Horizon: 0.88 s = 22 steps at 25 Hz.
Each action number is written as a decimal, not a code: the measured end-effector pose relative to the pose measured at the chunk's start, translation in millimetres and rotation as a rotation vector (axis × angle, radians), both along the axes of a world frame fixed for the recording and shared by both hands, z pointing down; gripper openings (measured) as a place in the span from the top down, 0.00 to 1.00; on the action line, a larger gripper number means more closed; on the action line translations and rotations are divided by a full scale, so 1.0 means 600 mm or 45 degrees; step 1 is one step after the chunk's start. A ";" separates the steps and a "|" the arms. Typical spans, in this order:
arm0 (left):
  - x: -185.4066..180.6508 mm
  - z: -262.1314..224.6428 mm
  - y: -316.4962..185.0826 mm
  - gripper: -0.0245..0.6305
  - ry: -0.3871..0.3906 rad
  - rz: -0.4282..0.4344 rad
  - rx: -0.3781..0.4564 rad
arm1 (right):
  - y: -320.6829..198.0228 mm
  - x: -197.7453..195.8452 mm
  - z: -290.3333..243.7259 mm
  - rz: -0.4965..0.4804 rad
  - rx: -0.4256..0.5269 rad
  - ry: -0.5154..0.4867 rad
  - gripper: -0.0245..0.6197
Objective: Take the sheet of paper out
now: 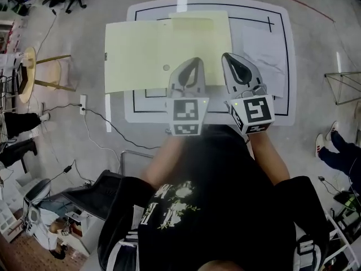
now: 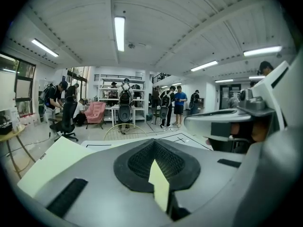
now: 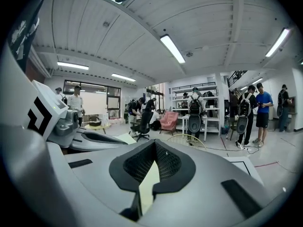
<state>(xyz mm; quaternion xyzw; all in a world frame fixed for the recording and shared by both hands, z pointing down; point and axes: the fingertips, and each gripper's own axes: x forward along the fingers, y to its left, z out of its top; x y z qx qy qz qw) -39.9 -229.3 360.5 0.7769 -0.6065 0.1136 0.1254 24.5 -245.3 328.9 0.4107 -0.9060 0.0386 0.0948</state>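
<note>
Both hands reach toward 12 o'clock, holding the left gripper (image 1: 190,72) and right gripper (image 1: 240,71) side by side at the 6 o'clock edge of the yellow sheet (image 1: 141,49). Each gripper's jaws are pressed together on a thin sliver of it. The sheet lies flat on the tabletop (image 1: 282,103), overhanging at 9 o'clock, with crumpled white paper (image 1: 265,55) at 3 o'clock.
</note>
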 end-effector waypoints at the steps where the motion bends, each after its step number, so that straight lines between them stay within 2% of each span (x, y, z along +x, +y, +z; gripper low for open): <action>1: -0.005 -0.002 0.005 0.97 0.005 -0.002 0.003 | 0.005 -0.004 -0.005 0.000 0.005 0.001 0.96; 13: -0.044 -0.066 0.012 0.97 0.020 -0.004 0.128 | 0.021 -0.012 -0.050 0.070 0.074 -0.037 0.96; 22: -0.043 -0.089 0.007 0.97 0.008 0.016 0.174 | 0.015 -0.013 -0.067 0.087 0.113 -0.009 0.96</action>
